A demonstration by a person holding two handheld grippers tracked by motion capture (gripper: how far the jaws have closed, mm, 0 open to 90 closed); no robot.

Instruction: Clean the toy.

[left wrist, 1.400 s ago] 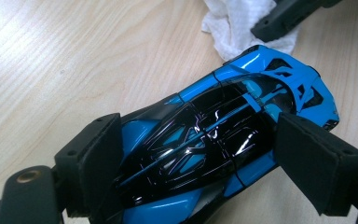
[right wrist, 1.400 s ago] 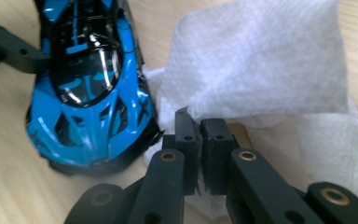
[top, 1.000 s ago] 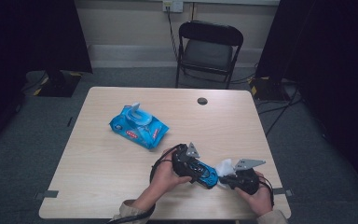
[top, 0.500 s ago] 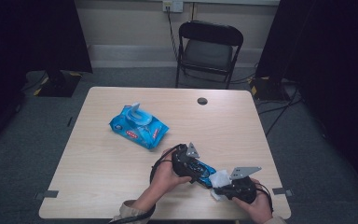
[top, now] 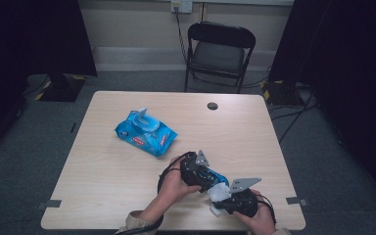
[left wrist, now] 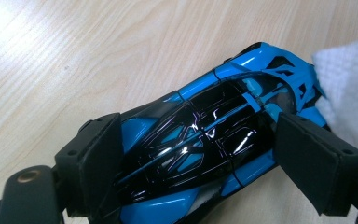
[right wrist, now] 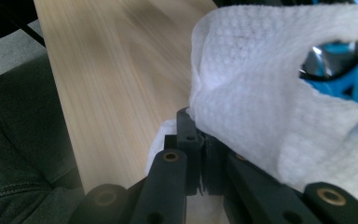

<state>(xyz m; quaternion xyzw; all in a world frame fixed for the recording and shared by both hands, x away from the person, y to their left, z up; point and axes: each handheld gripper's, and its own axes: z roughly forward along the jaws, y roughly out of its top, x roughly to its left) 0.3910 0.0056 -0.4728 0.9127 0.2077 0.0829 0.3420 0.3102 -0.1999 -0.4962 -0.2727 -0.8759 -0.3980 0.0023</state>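
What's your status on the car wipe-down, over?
Left gripper clamped on blue toy car. Right gripper shut on white wipe, at car's end. Wipes pack well clear.

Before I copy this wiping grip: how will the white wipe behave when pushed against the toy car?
Probably floppy: the white wipe drapes and folds past the right gripper. It likely bunches unless pinched. The toy car looks glossy, so the wipe may slide.

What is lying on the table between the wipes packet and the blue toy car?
Nothing: in the high view the table is bare wood between the wipes packet and the blue toy car.
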